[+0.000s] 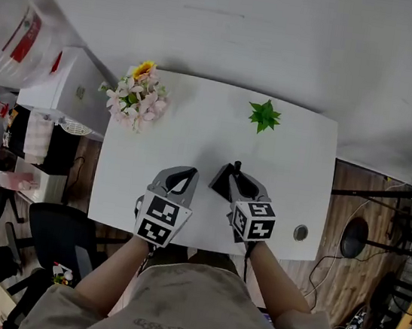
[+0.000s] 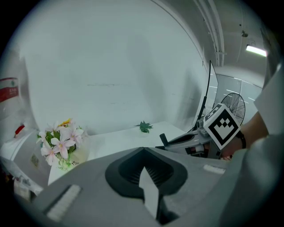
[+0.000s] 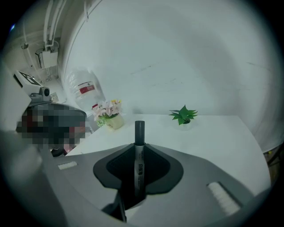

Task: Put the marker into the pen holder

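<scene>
Pinching the marker is my right gripper, its jaws pressed onto the barrel. The marker's long axis runs straight along the jaws, and its dark end sticks out past the tips toward the small green plant. From the head view, the right gripper sits on my side of the plant and a little to its left, low over the white worktop. The marker lies close to level rather than upright.

My left gripper has its jaws pressed together on nothing. It hangs farther left of the plant than the right one does, the two grippers near each other. A pot of pink flowers stands well to the left of the plant, at the worktop's far edge.

I can't find a pen holder in any view, so I can't say which way it lies from the marker. My judgement: the right gripper has to make the drop, and it must first tip the marker from level to upright.
</scene>
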A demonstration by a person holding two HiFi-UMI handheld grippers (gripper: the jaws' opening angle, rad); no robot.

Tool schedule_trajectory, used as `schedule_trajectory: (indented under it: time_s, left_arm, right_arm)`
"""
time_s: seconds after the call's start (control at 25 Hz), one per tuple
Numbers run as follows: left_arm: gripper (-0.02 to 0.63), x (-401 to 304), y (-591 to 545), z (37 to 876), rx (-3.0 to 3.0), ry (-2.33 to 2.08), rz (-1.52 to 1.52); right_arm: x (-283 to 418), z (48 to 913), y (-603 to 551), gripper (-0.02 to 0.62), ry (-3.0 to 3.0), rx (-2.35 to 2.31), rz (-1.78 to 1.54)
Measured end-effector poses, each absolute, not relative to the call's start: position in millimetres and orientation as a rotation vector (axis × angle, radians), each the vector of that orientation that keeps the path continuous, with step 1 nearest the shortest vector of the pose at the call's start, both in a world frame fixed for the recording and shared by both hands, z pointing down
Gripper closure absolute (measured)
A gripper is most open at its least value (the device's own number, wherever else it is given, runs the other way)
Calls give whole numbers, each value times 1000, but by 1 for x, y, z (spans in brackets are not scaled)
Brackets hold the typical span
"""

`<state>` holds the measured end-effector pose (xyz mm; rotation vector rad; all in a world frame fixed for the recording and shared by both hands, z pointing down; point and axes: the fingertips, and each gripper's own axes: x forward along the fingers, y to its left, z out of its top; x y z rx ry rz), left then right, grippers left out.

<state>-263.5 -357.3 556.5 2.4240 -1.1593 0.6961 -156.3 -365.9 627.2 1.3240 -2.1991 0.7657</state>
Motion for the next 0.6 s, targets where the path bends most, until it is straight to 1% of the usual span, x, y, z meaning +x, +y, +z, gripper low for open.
schedule_trajectory:
  time_s: [0.2, 0.48, 0.6]
  left_arm:
    - [605, -268, -354, 563, 2407, -1164, 712]
    - [605, -271, -348, 566, 2388, -1176, 722]
    - [605, -273, -348, 563, 2384, -1192, 719]
  right_arm:
    - [-159, 632, -365, 497, -2155, 1283, 729]
    - [-158, 631, -361, 453, -2152, 1257, 719]
    - [-155, 623, -360, 454, -2175, 1269, 720]
